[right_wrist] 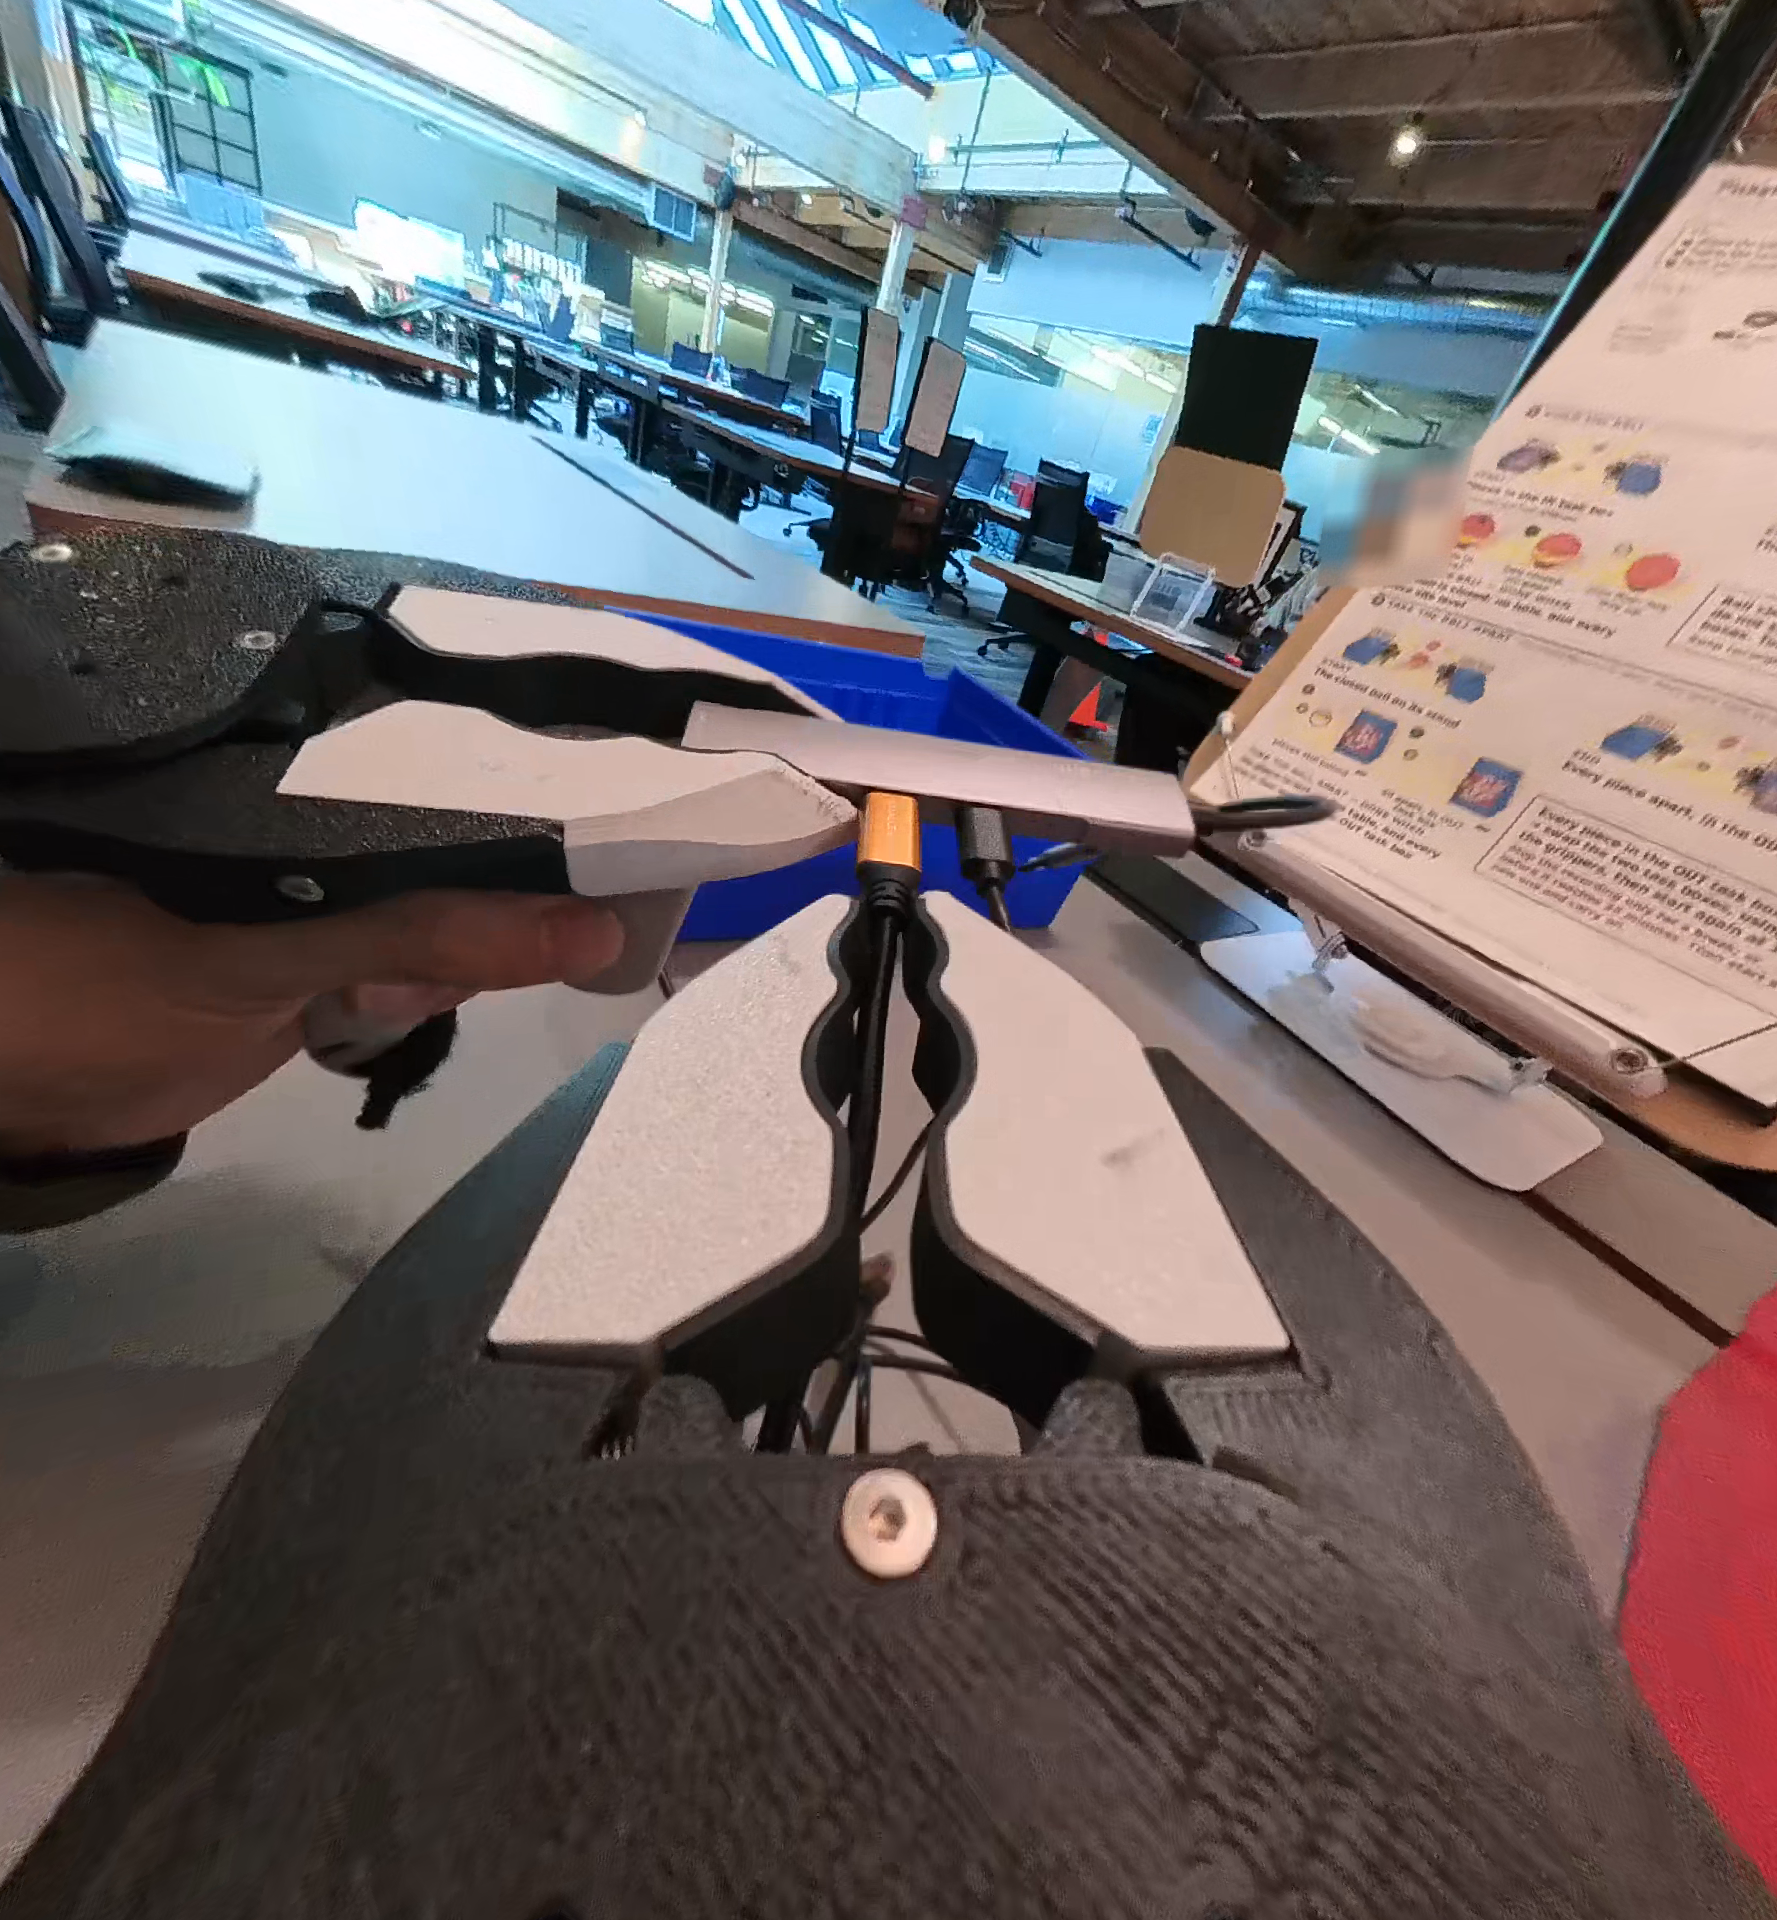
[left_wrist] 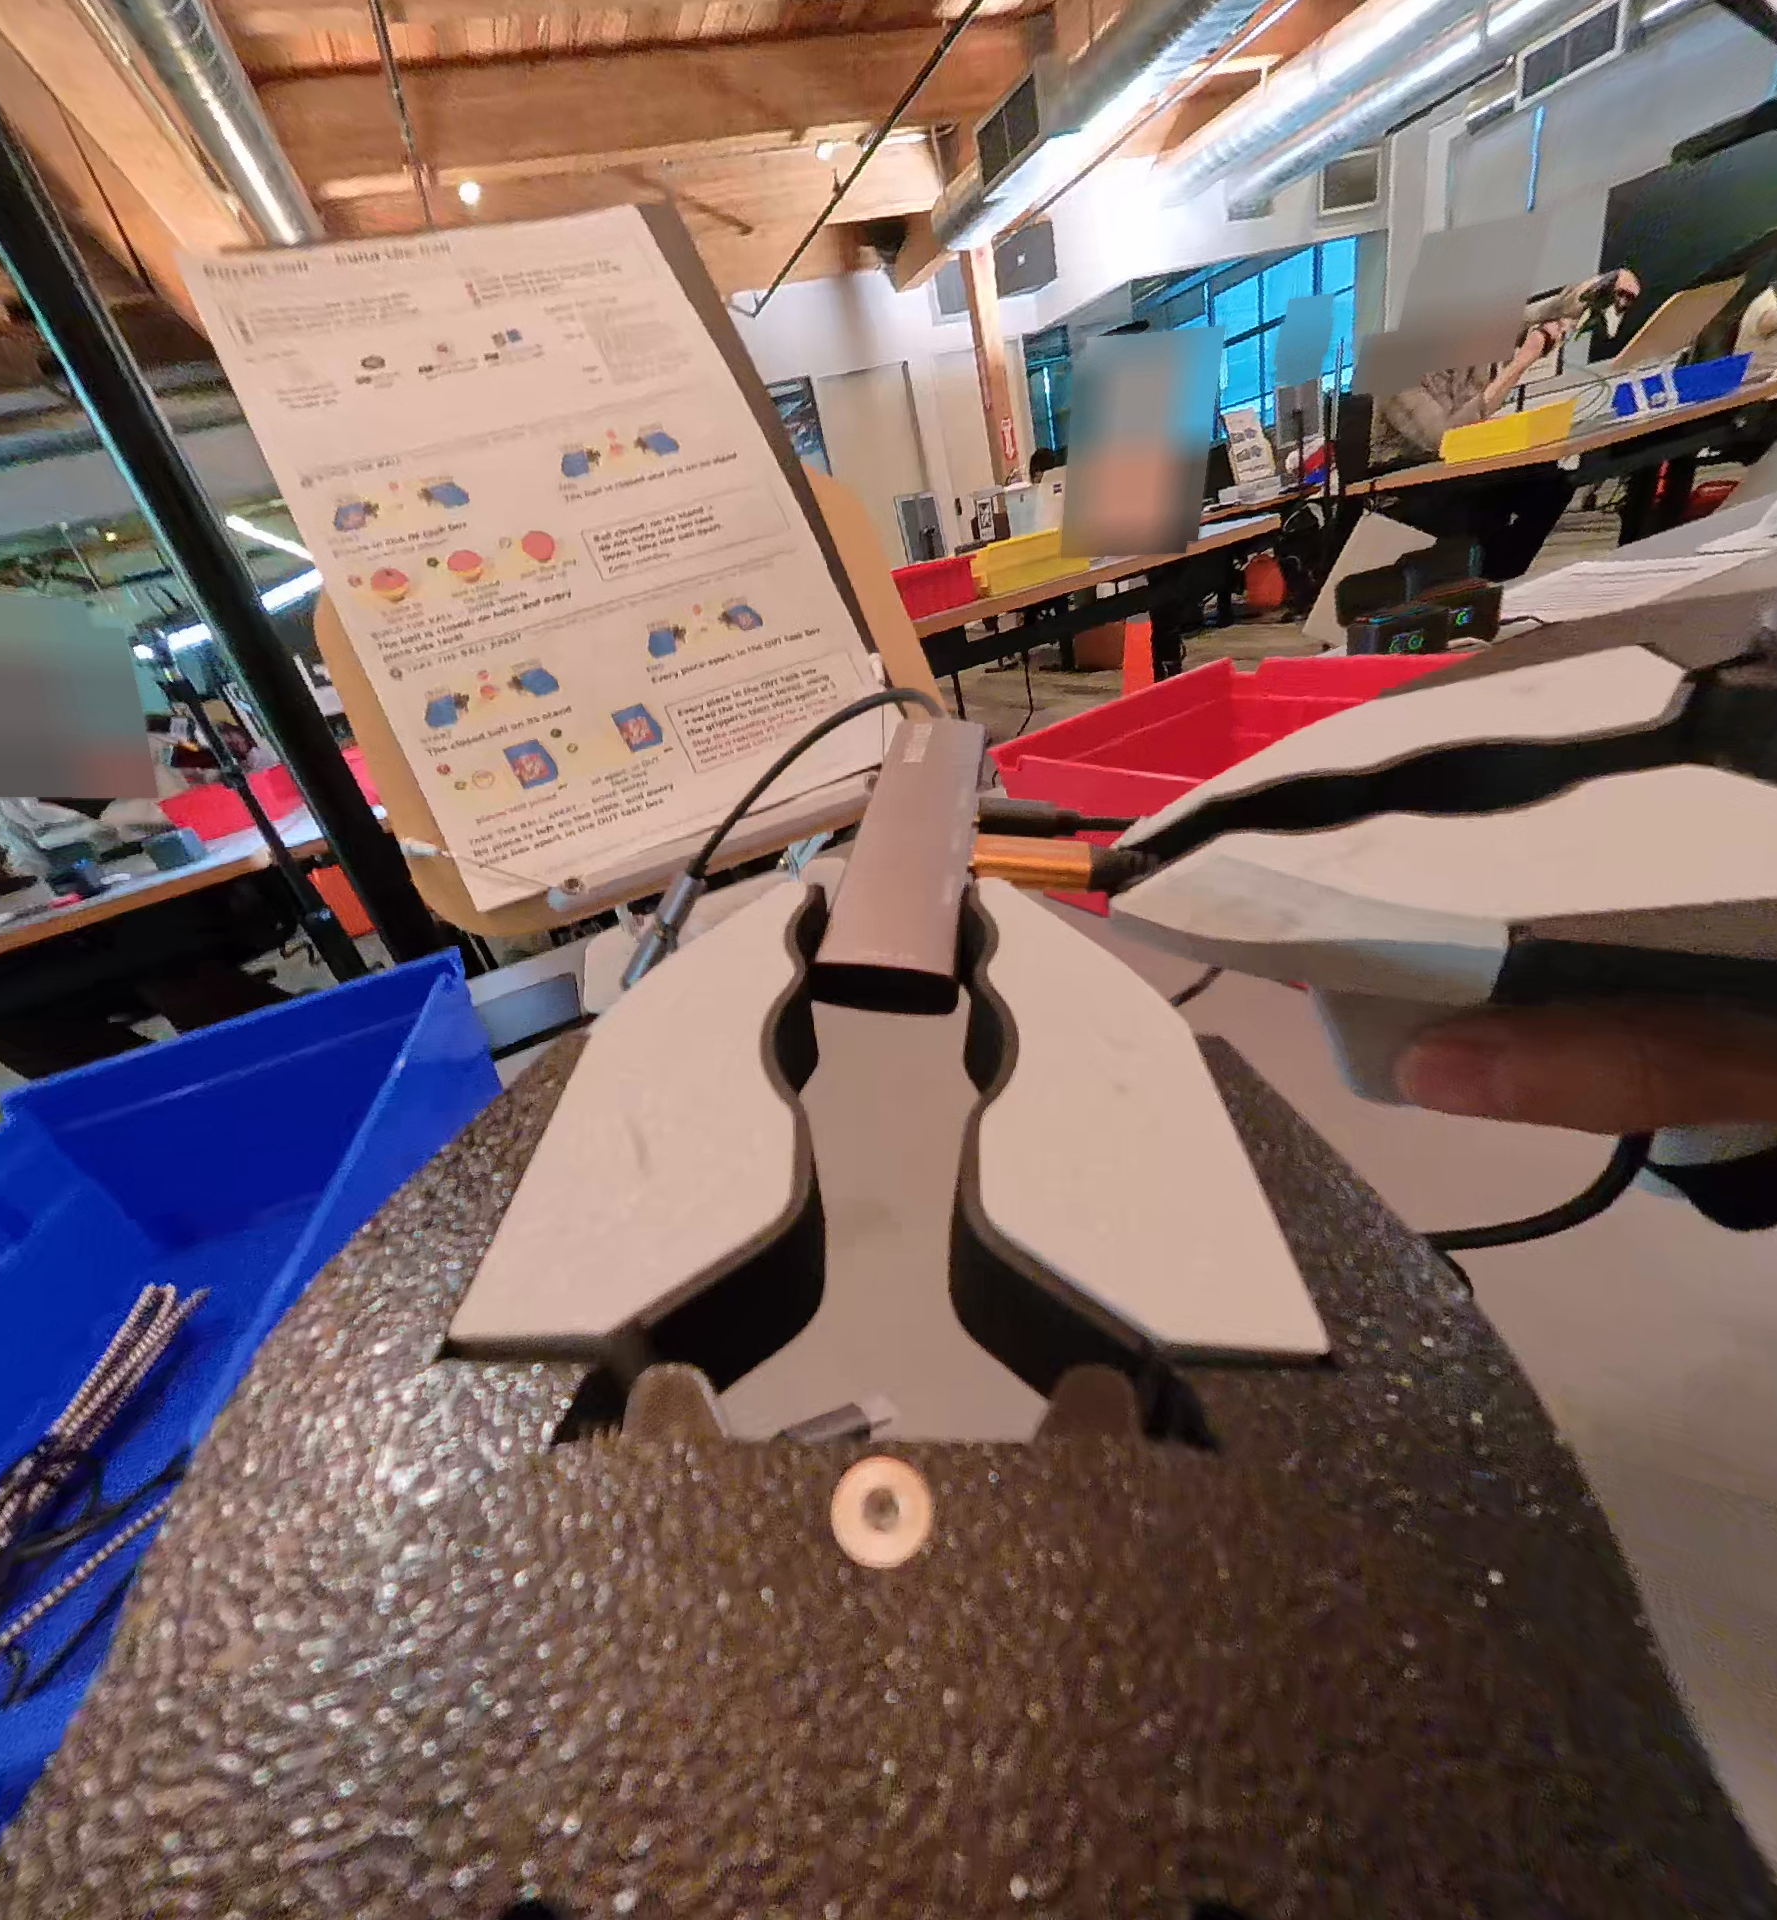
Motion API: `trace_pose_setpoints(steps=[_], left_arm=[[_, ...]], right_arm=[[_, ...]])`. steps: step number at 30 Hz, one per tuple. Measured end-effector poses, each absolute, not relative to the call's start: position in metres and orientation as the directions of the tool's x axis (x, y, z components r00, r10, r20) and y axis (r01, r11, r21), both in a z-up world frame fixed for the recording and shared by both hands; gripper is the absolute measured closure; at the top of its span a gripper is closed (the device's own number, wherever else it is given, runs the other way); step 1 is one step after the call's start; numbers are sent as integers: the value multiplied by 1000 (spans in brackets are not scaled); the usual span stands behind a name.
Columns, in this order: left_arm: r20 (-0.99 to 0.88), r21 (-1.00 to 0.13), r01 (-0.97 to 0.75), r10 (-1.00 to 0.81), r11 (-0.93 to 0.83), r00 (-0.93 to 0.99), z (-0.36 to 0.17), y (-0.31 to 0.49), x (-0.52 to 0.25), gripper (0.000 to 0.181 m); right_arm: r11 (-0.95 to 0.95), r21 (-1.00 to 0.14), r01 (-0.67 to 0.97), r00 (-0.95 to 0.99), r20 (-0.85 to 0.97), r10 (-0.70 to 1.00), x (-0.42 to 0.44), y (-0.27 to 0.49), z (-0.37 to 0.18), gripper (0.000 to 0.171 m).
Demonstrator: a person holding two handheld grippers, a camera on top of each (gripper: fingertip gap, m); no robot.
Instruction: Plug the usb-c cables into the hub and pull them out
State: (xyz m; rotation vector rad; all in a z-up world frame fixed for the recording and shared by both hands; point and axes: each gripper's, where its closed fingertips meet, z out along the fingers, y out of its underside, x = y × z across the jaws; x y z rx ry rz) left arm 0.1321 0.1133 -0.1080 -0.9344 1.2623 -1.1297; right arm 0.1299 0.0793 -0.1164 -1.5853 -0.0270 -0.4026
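My left gripper [left_wrist: 889, 914] is shut on the near end of a flat grey hub [left_wrist: 905, 821] and holds it above the table. An orange-sleeved USB-C plug [left_wrist: 1035, 864] meets the hub's right side and looks seated. A black plug [left_wrist: 1019, 816] sits in the port beyond it. My right gripper [right_wrist: 884, 914] is shut on the black cable [right_wrist: 868, 1039] just behind the orange plug [right_wrist: 886, 826]. It shows in the left wrist view [left_wrist: 1123, 868] coming in from the right. The hub [right_wrist: 1019, 774] and left gripper [right_wrist: 827, 764] show in the right wrist view.
A blue bin [left_wrist: 188, 1143] holding braided cables [left_wrist: 53, 1455] stands left of the hub. A red bin [left_wrist: 1175, 748] stands to the right. An instruction sheet on a stand [left_wrist: 551, 571] rises behind the hub. The hub's own lead [left_wrist: 759, 769] loops left.
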Motion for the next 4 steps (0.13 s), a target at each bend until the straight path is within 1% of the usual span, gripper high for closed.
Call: trace_pose_setpoints(steps=[1,4], left_arm=[[-238,-965,125,-970,231,-43,-104,112,131,157],[-248,-960,150,-967,237,-64,-92,108,128,157]], right_arm=[[-56,-965,257,939,263,-223,128,78,-112,164],[-20,-982,190,959,190,-210,125,75,-100,164]])
